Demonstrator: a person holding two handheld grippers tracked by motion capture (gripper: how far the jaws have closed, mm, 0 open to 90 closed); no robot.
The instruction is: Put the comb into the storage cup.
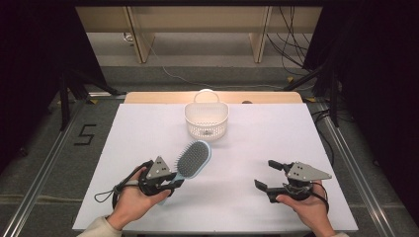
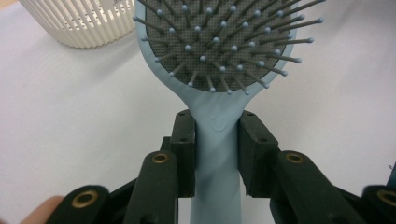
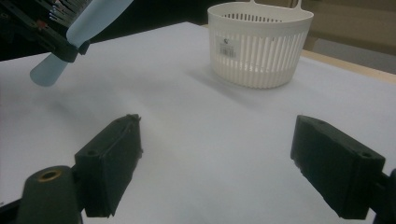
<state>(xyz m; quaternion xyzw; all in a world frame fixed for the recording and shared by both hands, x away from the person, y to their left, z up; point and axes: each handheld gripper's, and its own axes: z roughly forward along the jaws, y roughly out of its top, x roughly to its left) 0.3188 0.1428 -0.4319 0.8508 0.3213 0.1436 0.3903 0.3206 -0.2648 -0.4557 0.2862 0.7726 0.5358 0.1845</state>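
At the bottom of the high view, two hands hold the grippers over a white table (image 1: 148, 123). The left gripper (image 1: 174, 181), lower left of centre, has its jaws pinching the light blue handle of a hairbrush (image 1: 193, 159); the brush head points up and right in the frame, bristles upward, and in the right gripper view it hangs clear of the table. The right gripper (image 1: 264, 174), lower right, has its jaws spread wide with nothing between them. Farther up, at top centre, stands a white slatted basket (image 1: 206, 120), well apart from both.
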